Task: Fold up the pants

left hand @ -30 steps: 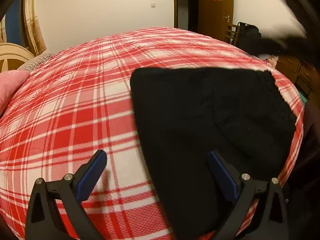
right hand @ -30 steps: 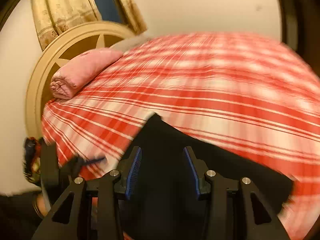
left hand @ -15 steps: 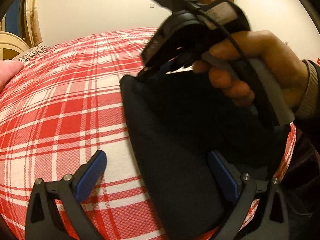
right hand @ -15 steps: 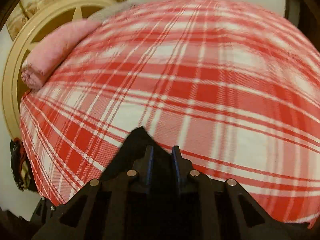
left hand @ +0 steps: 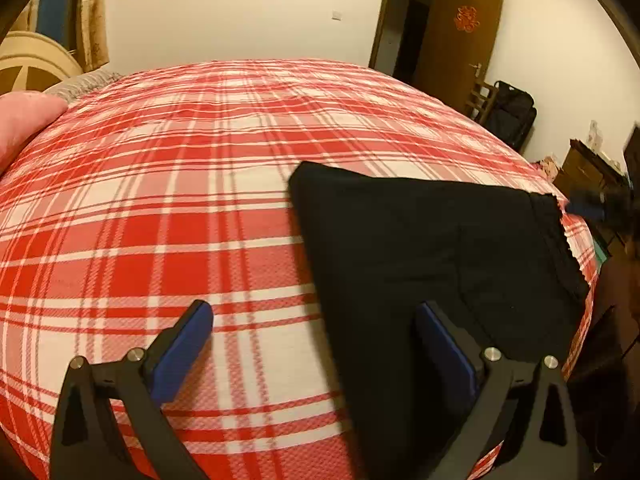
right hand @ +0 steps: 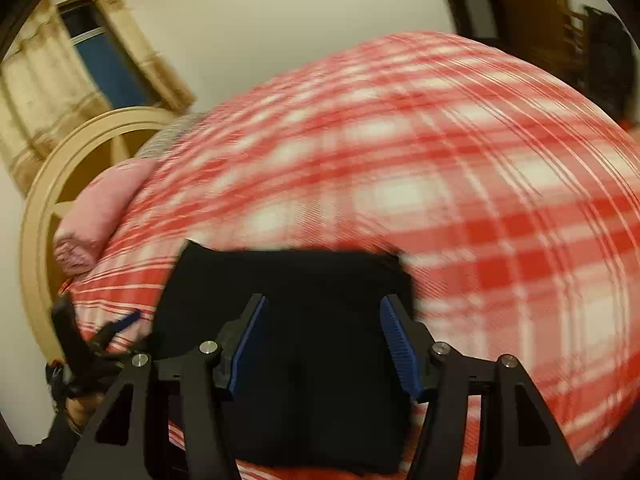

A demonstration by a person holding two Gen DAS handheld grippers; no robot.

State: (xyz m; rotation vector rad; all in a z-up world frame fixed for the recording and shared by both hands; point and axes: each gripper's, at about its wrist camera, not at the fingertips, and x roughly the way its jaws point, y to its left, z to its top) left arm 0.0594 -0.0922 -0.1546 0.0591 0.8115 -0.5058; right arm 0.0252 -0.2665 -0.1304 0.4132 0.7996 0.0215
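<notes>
The pants (left hand: 432,256) are lying folded into a compact black block near the bed's (left hand: 168,216) edge, now that the right gripper (right hand: 322,344) has let the corner go and is backing off, fingers wide and empty; the blur suggests it's moving. The left gripper (left hand: 312,344) is hovering open, holding nothing, so the fold looks nearly finished.

Each gripper (left hand: 314,346) (right hand: 322,344) has black angular arms, silver screws and ribbed blue finger pads (right hand: 400,350)

Black pants (left hand: 420,248) on plaid bed (left hand: 160,208)
</notes>
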